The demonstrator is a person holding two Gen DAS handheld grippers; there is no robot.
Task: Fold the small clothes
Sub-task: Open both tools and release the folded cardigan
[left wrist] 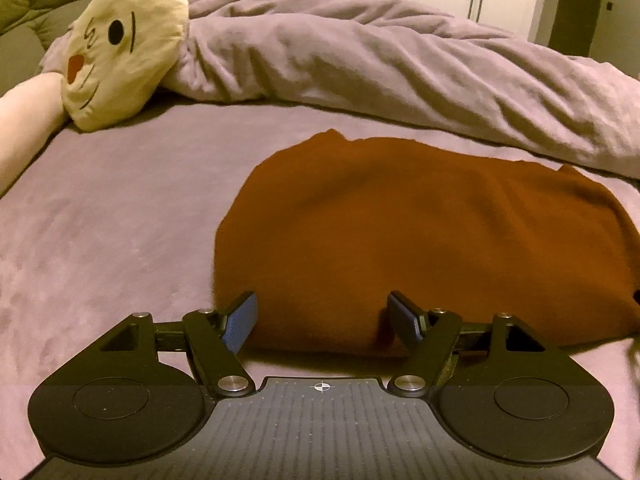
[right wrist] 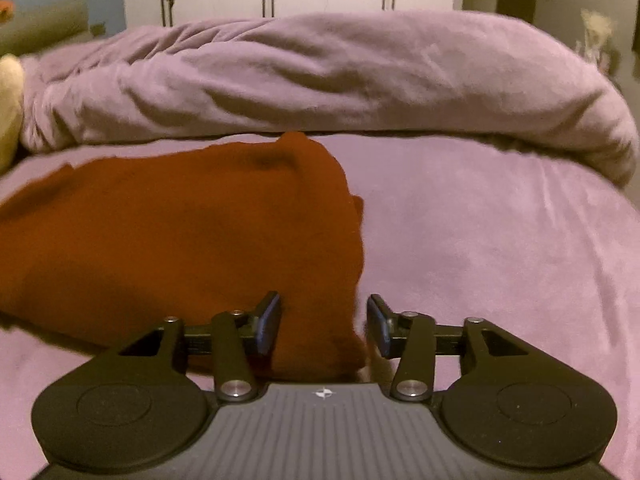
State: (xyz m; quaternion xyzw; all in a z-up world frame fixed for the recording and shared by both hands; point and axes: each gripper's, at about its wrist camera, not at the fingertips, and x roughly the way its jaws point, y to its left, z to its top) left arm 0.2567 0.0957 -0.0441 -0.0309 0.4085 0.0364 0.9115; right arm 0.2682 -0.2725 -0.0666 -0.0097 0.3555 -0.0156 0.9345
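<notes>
A rust-brown garment (left wrist: 420, 240) lies flat on the purple bed sheet (left wrist: 100, 240), near the front edge of the bed, with a bunched purple duvet (left wrist: 360, 60) behind it and a cream face pillow (left wrist: 120, 48) off to the far left. Both tools sit at its near hem. The left gripper (left wrist: 322, 316) has its 2 blue-padded fingers spread apart around the near left corner of the cloth, and the right gripper (right wrist: 324, 322) is likewise spread around the near right corner; neither is closed on the fabric yet, and whether the pads already touch it cannot be told. The main risk seems to be a poor bite: the garment looks soft and possibly already doubled, so closing could catch only the top layer, or pinch the sheet beneath along with it and drag the bedding when lifted. The right-hand edge looks bunched and uneven, so a grip there may carry a crooked fold line. If the 2 corners rise unevenly, the cloth would likely sag in the middle and land skewed, and pushing it far back could run it into the duvet.
</notes>
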